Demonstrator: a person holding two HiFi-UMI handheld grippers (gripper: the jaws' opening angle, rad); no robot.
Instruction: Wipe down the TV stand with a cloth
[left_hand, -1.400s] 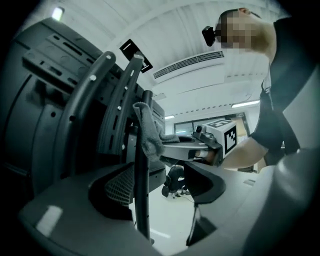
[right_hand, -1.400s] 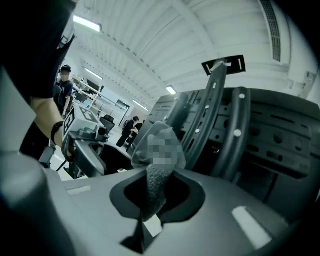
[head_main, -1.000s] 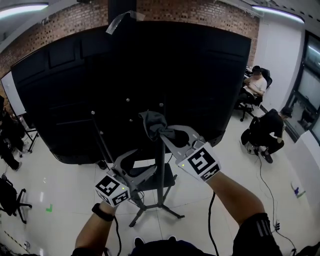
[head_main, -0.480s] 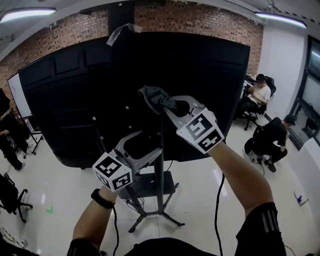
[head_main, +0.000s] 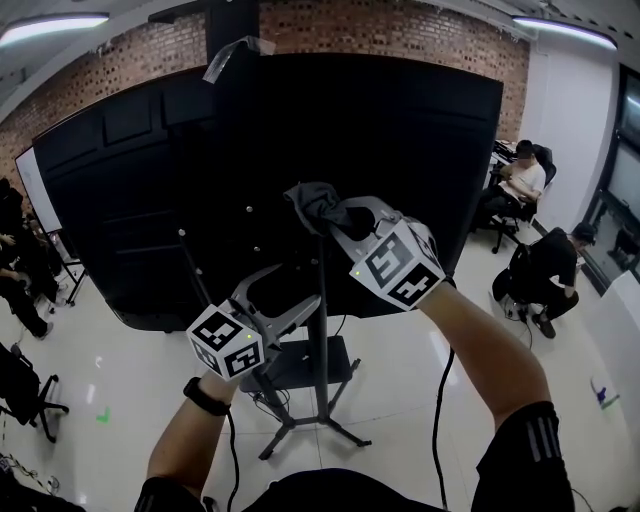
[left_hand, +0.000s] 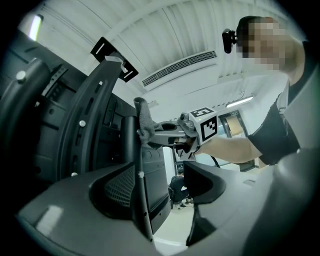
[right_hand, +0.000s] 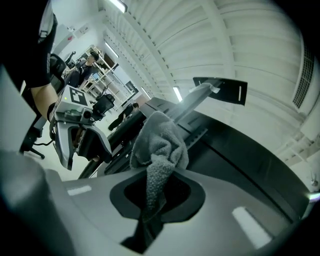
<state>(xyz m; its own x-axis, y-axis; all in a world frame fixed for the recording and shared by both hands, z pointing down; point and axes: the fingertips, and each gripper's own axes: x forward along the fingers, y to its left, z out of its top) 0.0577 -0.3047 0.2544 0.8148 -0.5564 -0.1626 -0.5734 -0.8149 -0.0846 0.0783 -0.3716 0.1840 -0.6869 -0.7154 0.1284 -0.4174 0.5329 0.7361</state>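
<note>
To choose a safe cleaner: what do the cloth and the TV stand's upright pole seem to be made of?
The cloth looks like grey terry or microfibre: fuzzy looped pile, soft folds where the right gripper pinches it. The pole appears to be black-painted metal with a slight sheen: thin, straight, rigid; plastic cannot be excluded.

a red brick wall (head_main: 400, 25) runs along the top of the head view, with a lit strip light (head_main: 50, 27) at each upper corner. the glossy white floor (head_main: 130, 400) carries a small green mark (head_main: 100, 417). a whiteboard (head_main: 33, 190) stands at the left edge, with a black office chair (head_main: 25, 395) lower down. at the right, a seated person (head_main: 520, 180) is on a chair, and a second person (head_main: 550, 270) sits low, nearer. a long vent grille (left_hand: 180, 67) crosses the white ceiling.
</note>
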